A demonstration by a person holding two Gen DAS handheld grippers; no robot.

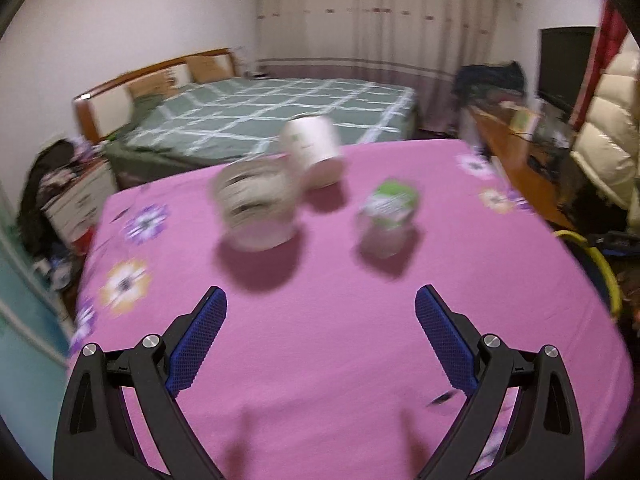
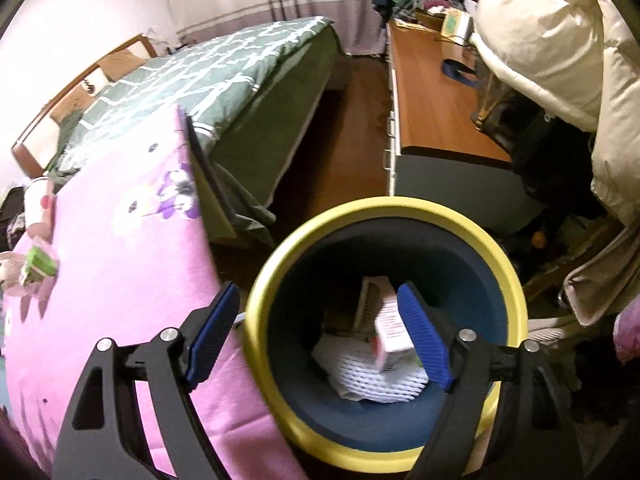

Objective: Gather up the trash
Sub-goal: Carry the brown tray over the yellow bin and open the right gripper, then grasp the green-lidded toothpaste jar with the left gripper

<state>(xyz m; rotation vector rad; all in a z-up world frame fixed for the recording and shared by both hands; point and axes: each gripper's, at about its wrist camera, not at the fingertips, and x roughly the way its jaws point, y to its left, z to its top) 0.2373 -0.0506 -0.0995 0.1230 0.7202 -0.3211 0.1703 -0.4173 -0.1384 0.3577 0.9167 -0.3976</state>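
Note:
On the pink flowered tablecloth [image 1: 320, 360] I see three blurred pieces of trash: a wide white paper bowl [image 1: 256, 208], a white cup [image 1: 314, 148] behind it, and a green-and-white cup [image 1: 390, 216] to the right. My left gripper [image 1: 322, 294] hovers open in front of them with nothing between its blue pads. My right gripper [image 2: 318, 289] is open above a yellow-rimmed dark blue bin [image 2: 508, 264] beside the table. Inside the bin lie a pink-and-white box [image 2: 390, 328], apart from the pads, and white foam netting [image 2: 360, 376].
A green checked bed [image 1: 272, 116] stands behind the table. A wooden desk [image 2: 436, 92] with clutter runs along the right, and a cream padded jacket [image 2: 560, 40] hangs near the bin. The bin's yellow rim [image 1: 596, 264] shows off the table's right edge. Dark floor [image 2: 352, 128] lies between bed and desk.

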